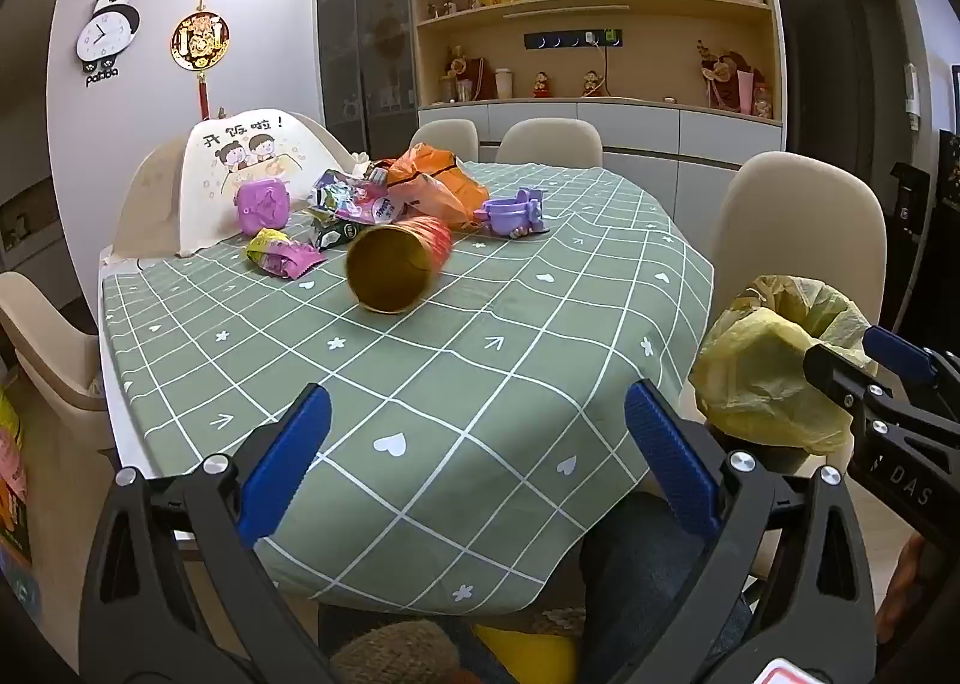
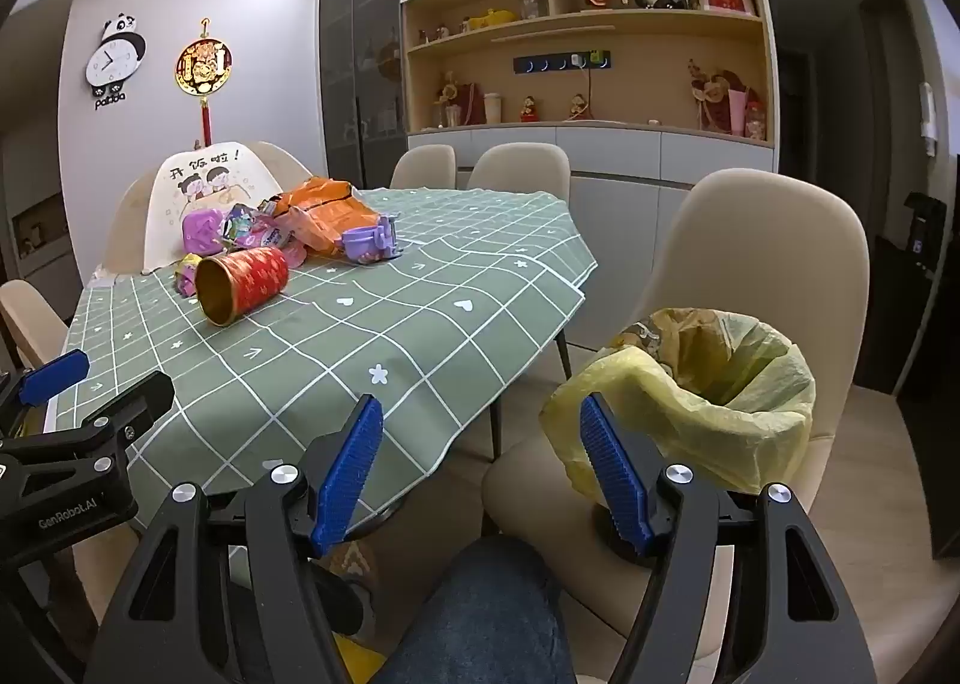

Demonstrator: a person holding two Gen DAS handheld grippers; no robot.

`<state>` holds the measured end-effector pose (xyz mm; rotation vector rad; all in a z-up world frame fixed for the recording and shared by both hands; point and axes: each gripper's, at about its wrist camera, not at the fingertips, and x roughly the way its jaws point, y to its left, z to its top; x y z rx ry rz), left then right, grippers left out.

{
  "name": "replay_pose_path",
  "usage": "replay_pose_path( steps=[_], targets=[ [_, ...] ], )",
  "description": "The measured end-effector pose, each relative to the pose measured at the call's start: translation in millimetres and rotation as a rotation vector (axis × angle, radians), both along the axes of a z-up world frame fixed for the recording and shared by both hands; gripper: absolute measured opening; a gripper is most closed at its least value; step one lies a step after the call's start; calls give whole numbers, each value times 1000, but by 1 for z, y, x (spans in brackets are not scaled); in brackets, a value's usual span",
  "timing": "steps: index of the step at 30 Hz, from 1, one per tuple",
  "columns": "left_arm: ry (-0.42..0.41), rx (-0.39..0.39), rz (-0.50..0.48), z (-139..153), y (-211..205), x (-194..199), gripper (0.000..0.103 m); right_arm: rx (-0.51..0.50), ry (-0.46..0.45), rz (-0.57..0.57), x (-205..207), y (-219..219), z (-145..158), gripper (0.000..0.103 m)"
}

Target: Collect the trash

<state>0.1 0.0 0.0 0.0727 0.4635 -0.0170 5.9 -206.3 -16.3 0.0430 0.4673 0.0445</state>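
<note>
My left gripper [image 1: 477,459] hangs over the near edge of the table [image 1: 420,384] with its jaws spread wide and nothing between them. My right gripper [image 2: 483,465] is released too, jaws apart and empty, held off the table's corner in front of the bin [image 2: 720,402], which is lined with a yellow bag and sits on a beige chair [image 2: 750,276] just beside the table. The trash lies at the far side of the green checked cloth: a red can [image 1: 399,267] tipped on its side with its open mouth toward me, a small yellow-and-pink wrapper [image 1: 282,255] to its left, and behind them crumpled wrappers [image 1: 354,201] and an orange bag [image 1: 438,183].
</note>
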Motion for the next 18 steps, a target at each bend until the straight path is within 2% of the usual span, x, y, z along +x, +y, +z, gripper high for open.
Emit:
replay_pose_path(
  steps=[18],
  targets=[
    [2,1,2,-3,-3,-2,94,4,0,-3,0,-2,-1,65]
  ],
)
